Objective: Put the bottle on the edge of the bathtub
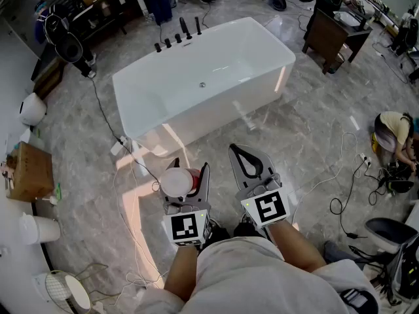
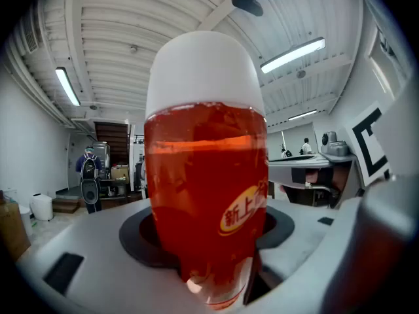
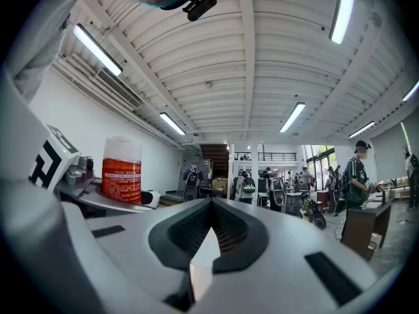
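Left gripper (image 1: pixel 185 175) is clamped on the bottle (image 1: pixel 177 182) — red liquid, white cap — held over the floor, well short of the bathtub (image 1: pixel 216 110). Right gripper (image 1: pixel 243 154) — empty, jaws pressed together.
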A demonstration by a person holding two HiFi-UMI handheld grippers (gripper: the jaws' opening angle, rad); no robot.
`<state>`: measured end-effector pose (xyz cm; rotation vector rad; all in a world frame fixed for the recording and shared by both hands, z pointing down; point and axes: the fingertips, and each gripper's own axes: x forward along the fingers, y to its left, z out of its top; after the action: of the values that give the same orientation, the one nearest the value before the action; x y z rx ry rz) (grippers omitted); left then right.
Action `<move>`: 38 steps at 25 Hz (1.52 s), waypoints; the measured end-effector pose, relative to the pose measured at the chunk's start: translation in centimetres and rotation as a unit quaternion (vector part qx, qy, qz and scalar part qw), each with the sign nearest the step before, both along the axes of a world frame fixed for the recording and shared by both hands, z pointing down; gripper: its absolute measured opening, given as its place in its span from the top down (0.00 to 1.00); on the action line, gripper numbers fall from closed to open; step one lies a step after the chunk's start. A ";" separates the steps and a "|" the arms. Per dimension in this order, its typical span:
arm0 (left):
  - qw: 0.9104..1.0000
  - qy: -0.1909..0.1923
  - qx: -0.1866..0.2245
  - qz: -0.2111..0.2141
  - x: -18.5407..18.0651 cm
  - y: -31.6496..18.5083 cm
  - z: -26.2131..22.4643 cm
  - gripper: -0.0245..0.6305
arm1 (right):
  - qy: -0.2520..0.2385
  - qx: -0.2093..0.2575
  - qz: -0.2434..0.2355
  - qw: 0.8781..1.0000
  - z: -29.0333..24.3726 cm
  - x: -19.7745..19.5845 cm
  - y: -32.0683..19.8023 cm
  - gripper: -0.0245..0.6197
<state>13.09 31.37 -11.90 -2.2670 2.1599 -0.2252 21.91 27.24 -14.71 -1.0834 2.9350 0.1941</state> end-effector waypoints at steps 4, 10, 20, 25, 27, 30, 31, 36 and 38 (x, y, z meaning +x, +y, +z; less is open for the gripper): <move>1.000 -0.004 0.003 0.002 -0.9 0.8 -0.6 0.51 | -0.005 0.002 -0.003 1.000 -0.6 -1.2 0.7 0.95; 1.000 -0.004 0.002 -0.002 -2.6 2.3 -0.4 0.51 | 0.000 0.002 -0.017 1.000 -0.5 -3.6 2.2 0.95; 0.998 -0.002 0.021 -0.060 -7.0 4.8 -1.5 0.51 | -0.005 -0.040 -0.078 0.996 0.6 -7.7 4.1 0.95; 0.996 0.001 0.019 -0.083 -9.5 6.0 -1.2 0.51 | 0.007 -0.032 -0.113 0.993 0.9 -10.7 5.6 0.95; 0.996 0.000 0.017 -0.089 -10.6 6.5 -1.2 0.51 | 0.009 -0.025 -0.121 0.992 0.7 -11.9 6.1 0.95; 0.995 0.000 0.012 -0.095 -12.0 7.2 -1.0 0.51 | 0.006 -0.010 -0.129 0.992 0.2 -13.4 6.7 0.95; 0.995 0.000 0.012 -0.097 -12.4 7.3 -1.0 0.51 | 0.005 -0.003 -0.131 0.991 0.0 -13.9 6.9 0.95; 0.996 0.004 0.021 -0.090 -14.4 7.3 -1.3 0.51 | 0.008 -0.006 -0.133 0.991 0.1 -16.3 7.3 0.95; 0.996 0.003 0.017 -0.083 -15.2 7.2 -0.9 0.51 | 0.007 0.000 -0.130 0.991 0.0 -17.3 7.4 0.95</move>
<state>-2.09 38.57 -12.81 -2.0743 2.3374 -0.1819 4.65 34.63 -14.67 -0.6893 3.0483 0.1977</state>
